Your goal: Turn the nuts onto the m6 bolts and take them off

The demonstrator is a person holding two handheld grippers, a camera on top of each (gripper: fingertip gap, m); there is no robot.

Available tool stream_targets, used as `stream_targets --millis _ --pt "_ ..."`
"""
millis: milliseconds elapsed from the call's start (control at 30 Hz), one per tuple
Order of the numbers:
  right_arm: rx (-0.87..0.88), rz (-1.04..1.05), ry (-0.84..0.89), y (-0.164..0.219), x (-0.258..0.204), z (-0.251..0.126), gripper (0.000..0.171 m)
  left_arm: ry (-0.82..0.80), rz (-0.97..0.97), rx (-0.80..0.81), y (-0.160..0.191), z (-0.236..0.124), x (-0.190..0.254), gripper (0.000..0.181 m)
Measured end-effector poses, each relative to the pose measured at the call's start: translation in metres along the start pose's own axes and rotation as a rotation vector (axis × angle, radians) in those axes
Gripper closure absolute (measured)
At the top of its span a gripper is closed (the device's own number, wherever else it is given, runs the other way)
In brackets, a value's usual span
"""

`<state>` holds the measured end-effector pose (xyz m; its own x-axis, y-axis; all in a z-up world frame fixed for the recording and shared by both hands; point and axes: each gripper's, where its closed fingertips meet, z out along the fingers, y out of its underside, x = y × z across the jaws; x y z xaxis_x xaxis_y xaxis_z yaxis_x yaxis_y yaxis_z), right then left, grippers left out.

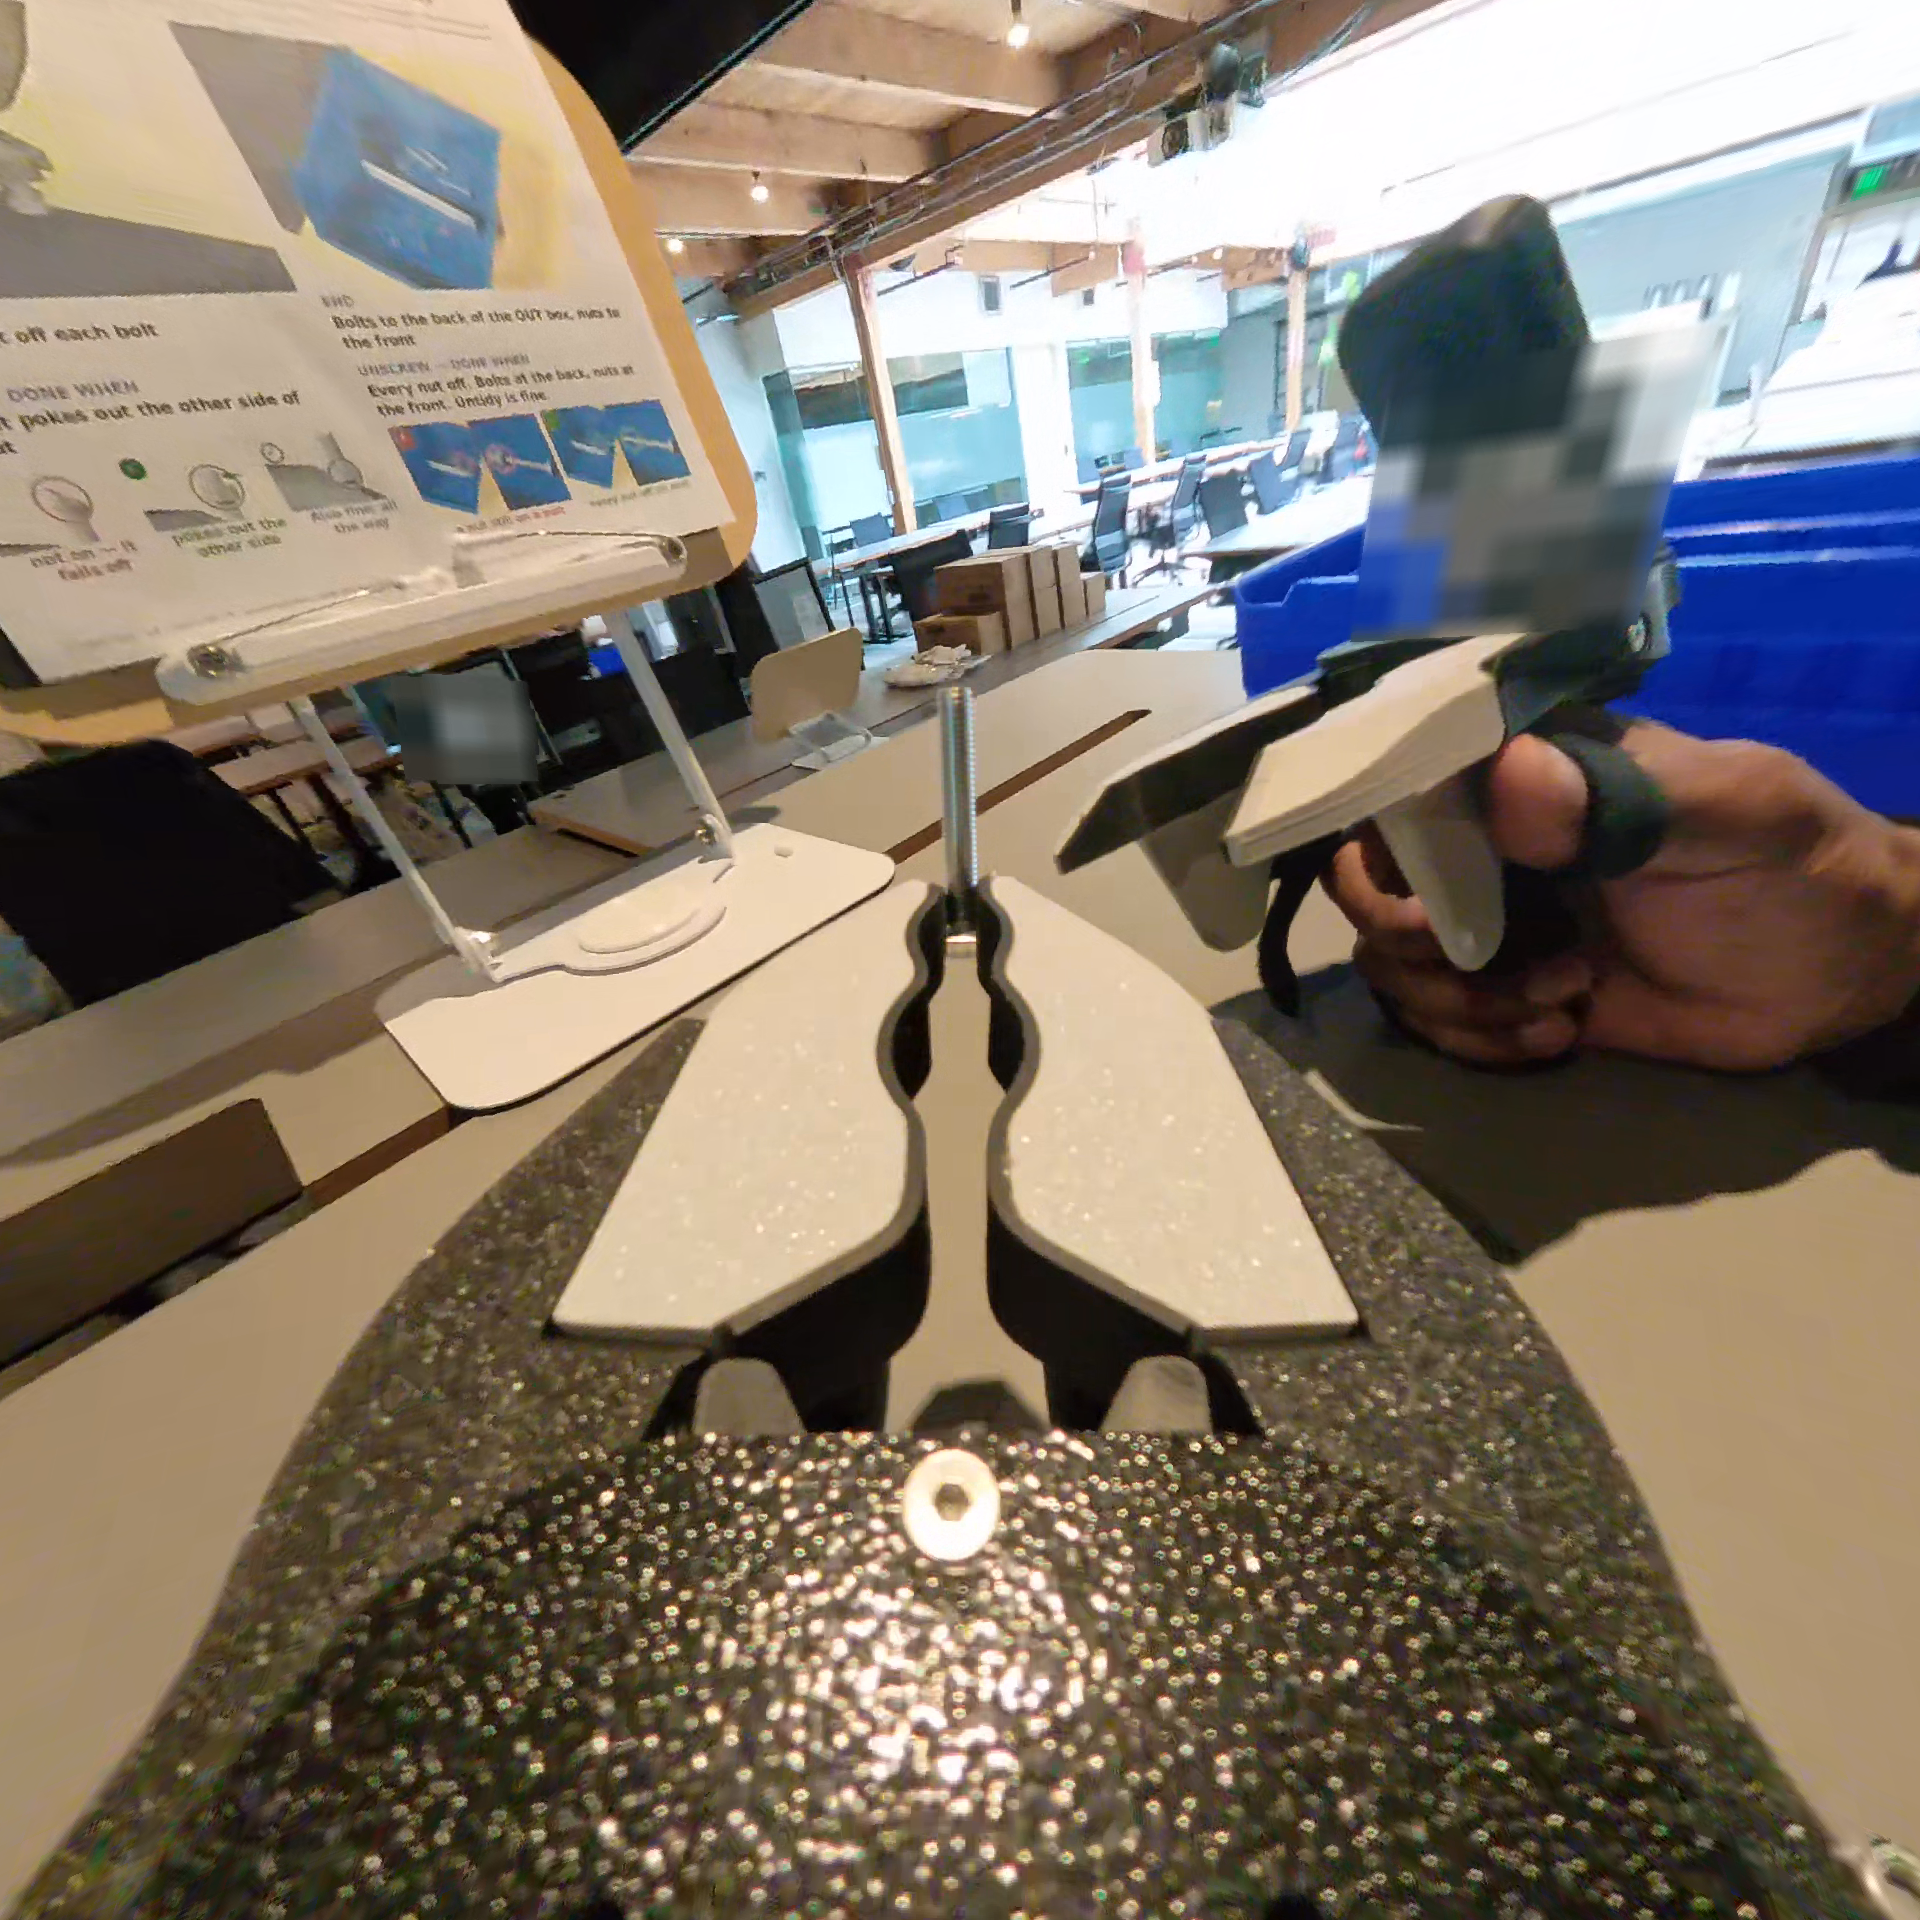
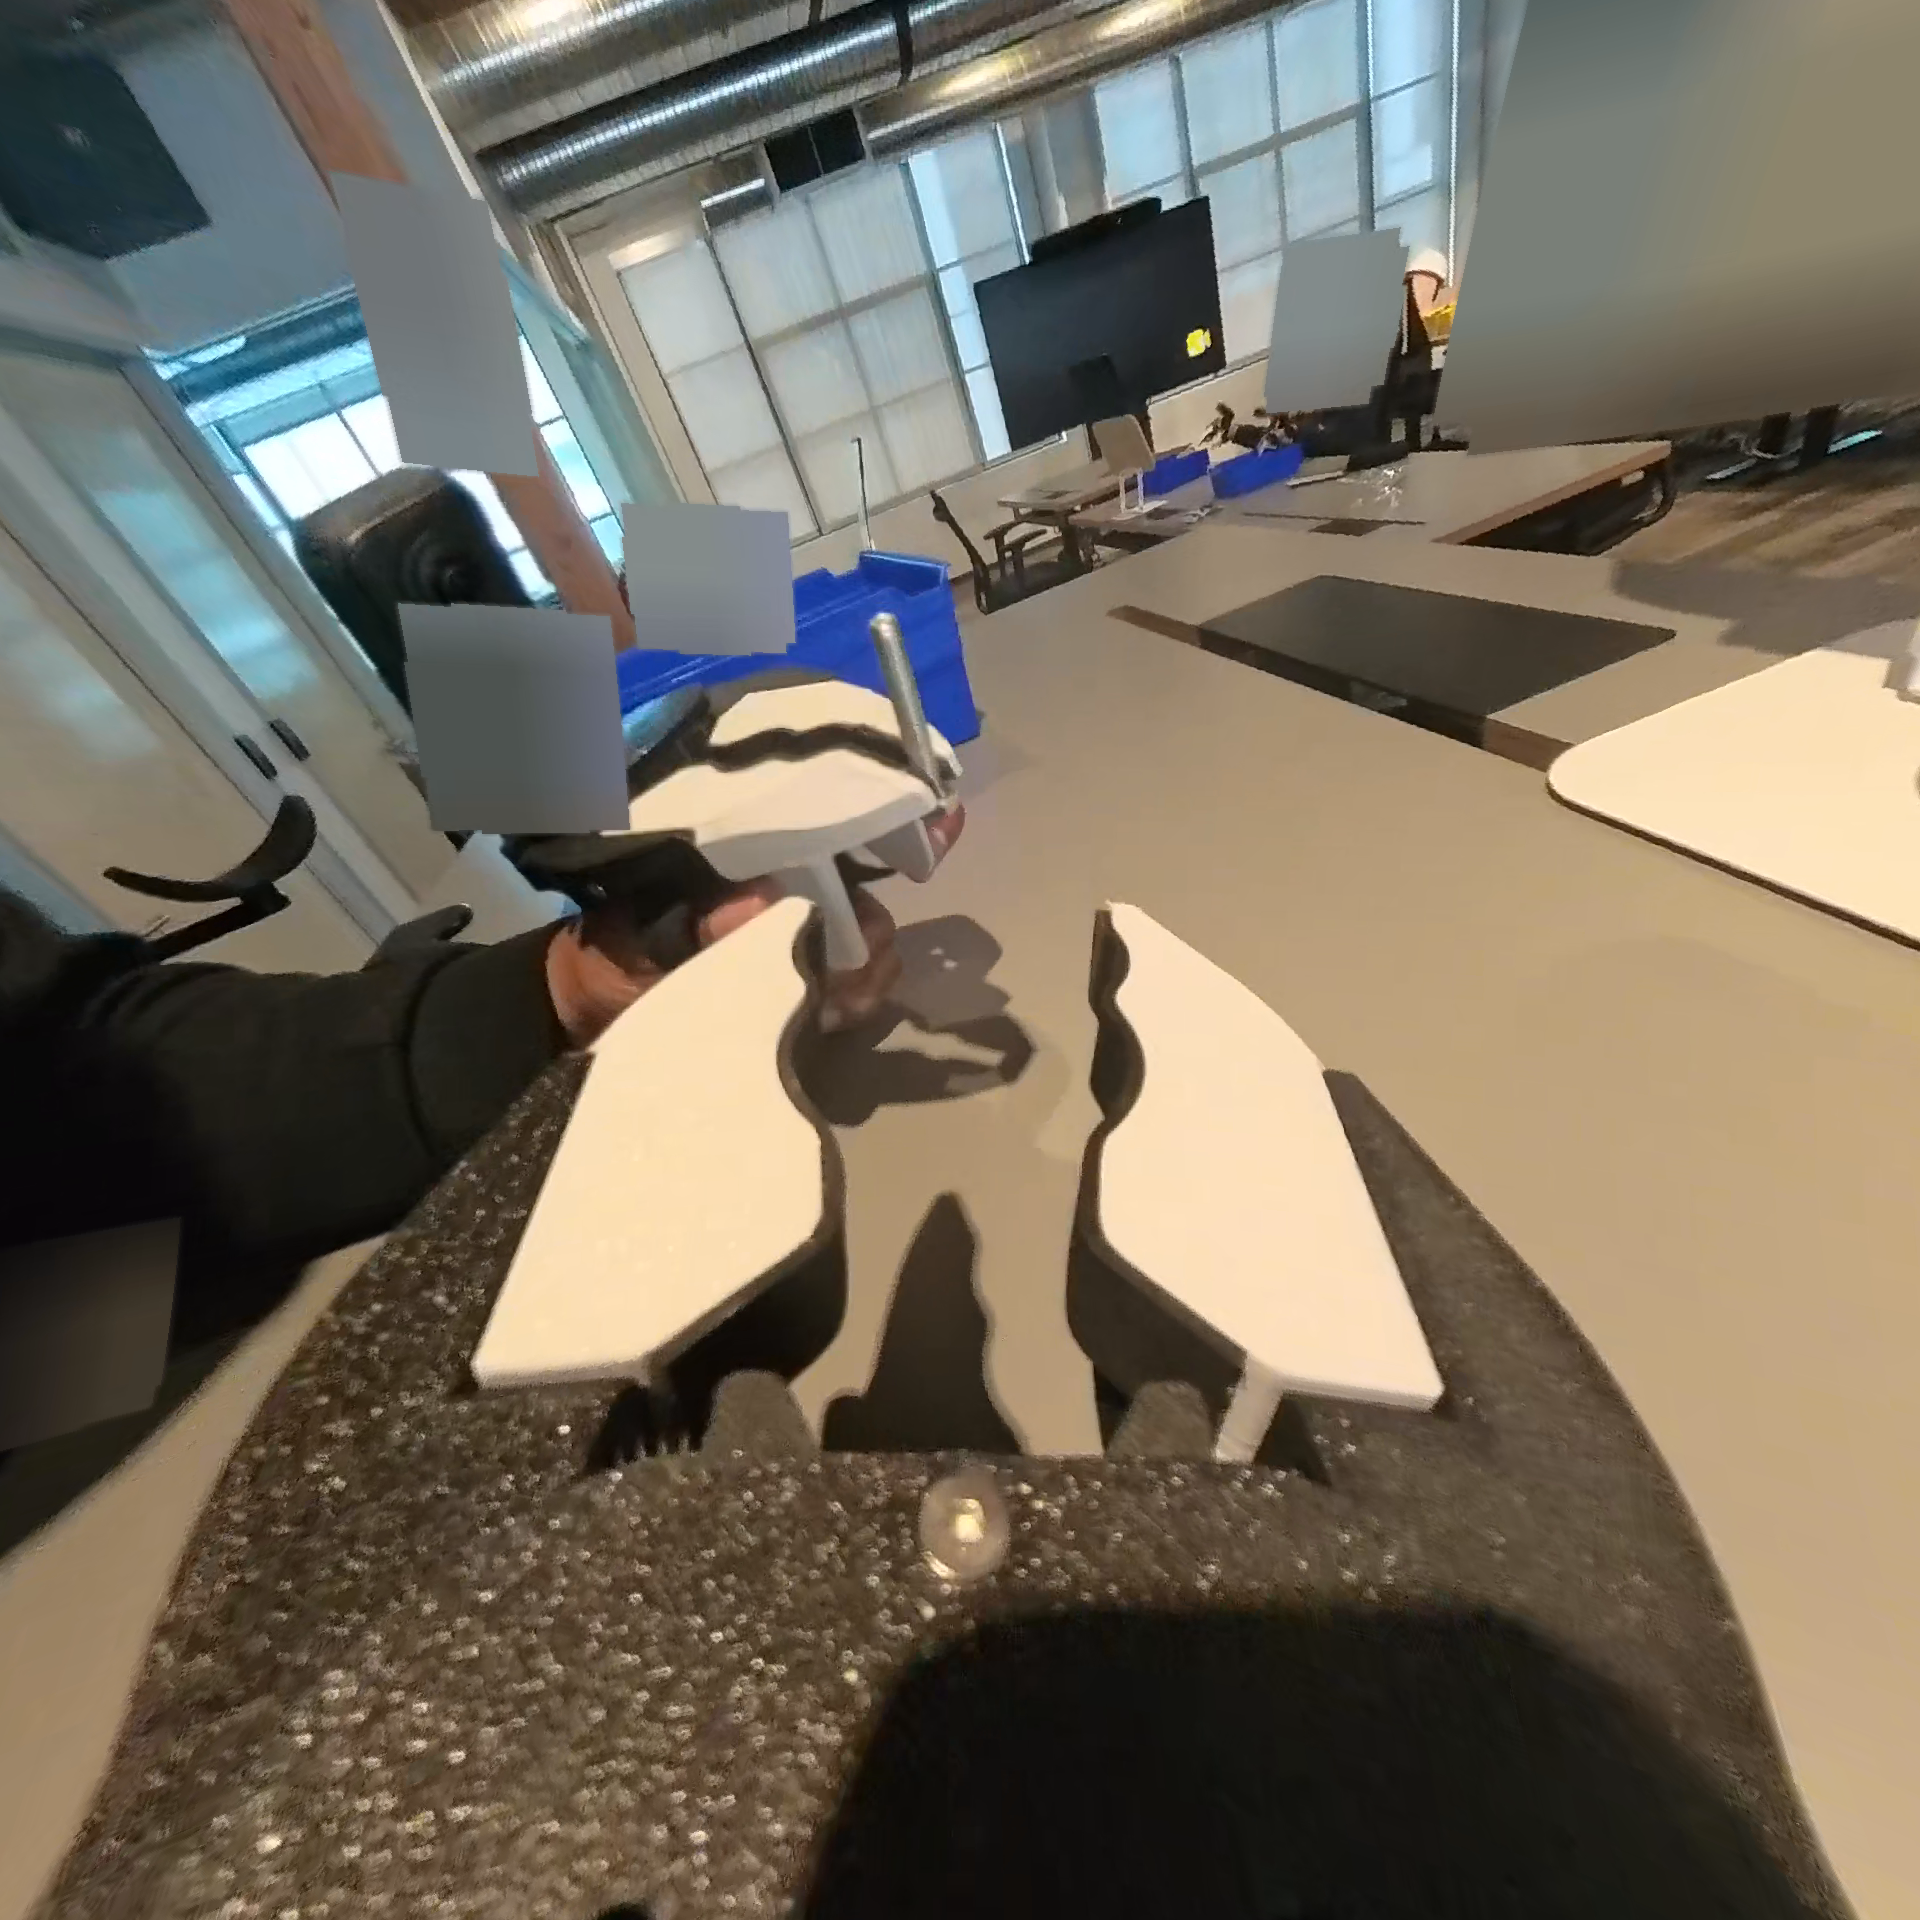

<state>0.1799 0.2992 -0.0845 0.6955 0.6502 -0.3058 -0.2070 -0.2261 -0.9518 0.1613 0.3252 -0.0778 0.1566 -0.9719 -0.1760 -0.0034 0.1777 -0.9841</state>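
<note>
Left claw (image 1: 961,920) clamped on upright silver threaded bolt (image 1: 957,790) at twelve o'clock, right claw (image 2: 951,935) spread wide and empty over grey worktop (image 2: 1247,883), blue plastic bin (image 1: 1787,623) at two o'clock

Daylight is pouring in from the far windows (image 2: 831,343), blowing out the upper right of the left wrist view. Wide-angle distortion is bending both pictures' edges. The right gripper (image 1: 1174,821) is blurring; soft shadows are falling on the table (image 2: 1299,883).
</note>
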Motion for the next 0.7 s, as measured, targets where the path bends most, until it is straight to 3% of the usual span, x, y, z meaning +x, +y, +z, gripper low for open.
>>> stream_targets --millis 33,200,700 --pt "-0.001 -0.008 -0.003 0.0 -0.001 0.001 0.122 -0.003 0.038 -0.015 0.002 0.0 0.003 0.176" --pt "-0.011 -0.052 -0.007 0.002 -0.008 0.003 0.123 -0.004 0.288 -0.139 0.023 0.0 0.015 0.176" --pt "-0.062 -0.041 0.005 0.01 -0.007 0.008 0.131 0.024 0.409 -0.209 0.036 0.005 0.026 0.176"
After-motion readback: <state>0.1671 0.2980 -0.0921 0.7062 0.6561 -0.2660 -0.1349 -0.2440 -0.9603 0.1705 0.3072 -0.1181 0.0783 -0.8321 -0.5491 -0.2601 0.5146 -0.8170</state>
